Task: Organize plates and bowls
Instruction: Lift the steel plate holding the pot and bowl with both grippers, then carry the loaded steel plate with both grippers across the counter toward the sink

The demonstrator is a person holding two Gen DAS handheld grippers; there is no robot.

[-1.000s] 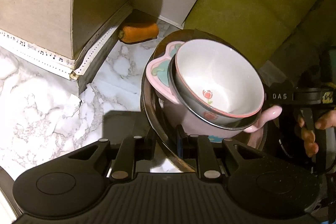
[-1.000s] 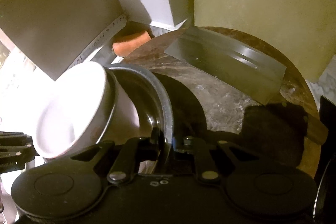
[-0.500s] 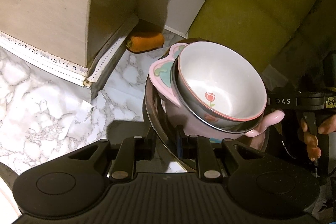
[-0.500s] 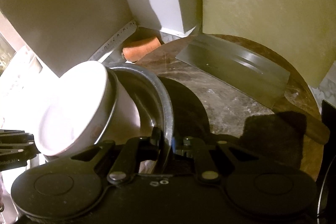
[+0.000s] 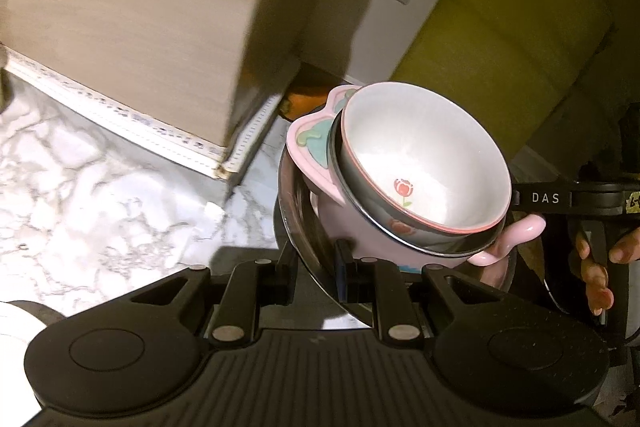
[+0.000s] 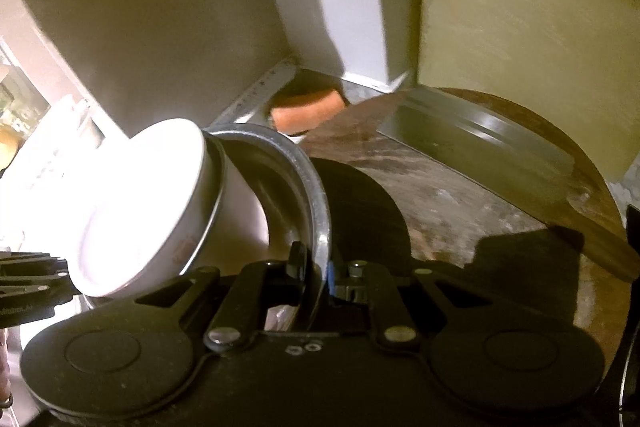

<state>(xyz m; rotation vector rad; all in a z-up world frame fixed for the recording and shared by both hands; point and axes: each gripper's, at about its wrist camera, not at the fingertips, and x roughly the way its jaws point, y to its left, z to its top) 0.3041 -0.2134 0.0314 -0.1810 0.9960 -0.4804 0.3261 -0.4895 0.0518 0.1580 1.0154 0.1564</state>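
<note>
Carry step: left gripper [image 5: 314,267] and right gripper [image 6: 316,269] both clamped on wide steel bowl's rim [image 5: 288,211], white tulip bowl [image 5: 420,163] nested in pink handled bowl [image 5: 360,231] at 1 o'clock; next, level set-down.

Home kitchen, marble-pattern countertop [image 5: 100,195], round wooden chopping board [image 6: 460,195] with cleaver [image 6: 488,143], stacked bowls [image 5: 420,163], orange sponge [image 6: 308,109] in corner.

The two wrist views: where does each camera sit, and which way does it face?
Left wrist: on the left hand-held gripper, facing the tulip bowl; the person's right hand shows.
Right wrist: on the right hand-held gripper, facing the round wooden board and cleaver.
Shared: the steel bowl both grip, and the tulip bowl.
</note>
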